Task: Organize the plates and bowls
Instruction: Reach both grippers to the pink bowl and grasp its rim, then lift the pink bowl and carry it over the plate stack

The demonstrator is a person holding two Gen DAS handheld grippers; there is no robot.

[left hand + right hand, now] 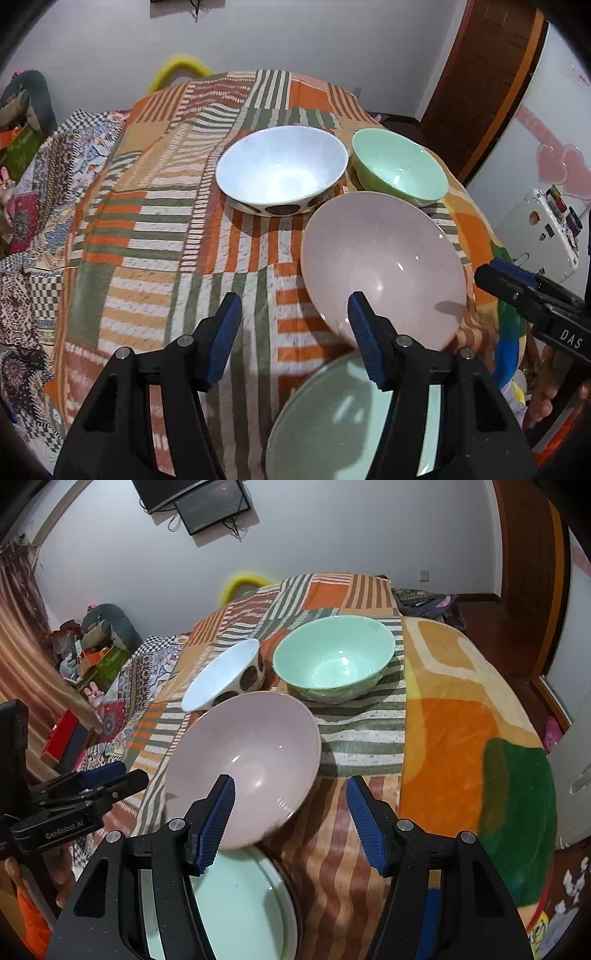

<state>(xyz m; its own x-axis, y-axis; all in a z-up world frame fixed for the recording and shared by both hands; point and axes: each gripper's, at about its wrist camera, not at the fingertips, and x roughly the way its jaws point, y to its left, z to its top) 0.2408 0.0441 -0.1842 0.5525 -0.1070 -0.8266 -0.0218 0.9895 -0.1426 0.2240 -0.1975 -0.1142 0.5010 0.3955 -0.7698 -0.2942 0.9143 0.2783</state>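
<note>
A pink bowl (384, 266) (243, 760) sits tilted on the striped cloth, its near rim over the far edge of a pale green plate (332, 424) (240, 904) that tops a small stack. Behind it stand a white bowl with brown dots (282, 173) (225, 679) and a green bowl (399, 166) (332, 661). My left gripper (295, 332) (129, 773) is open just left of the pink bowl, holding nothing. My right gripper (291, 819) (484, 273) is open at the pink bowl's near right rim; its pads do not press on it.
The table (461, 738) is round, covered with a striped cloth and an orange and green blanket. A patterned bed (44, 221) lies to its left. A white fridge (546, 229) and a wooden door (491, 74) stand on the right. A yellow chair back (177, 66) rises beyond the table.
</note>
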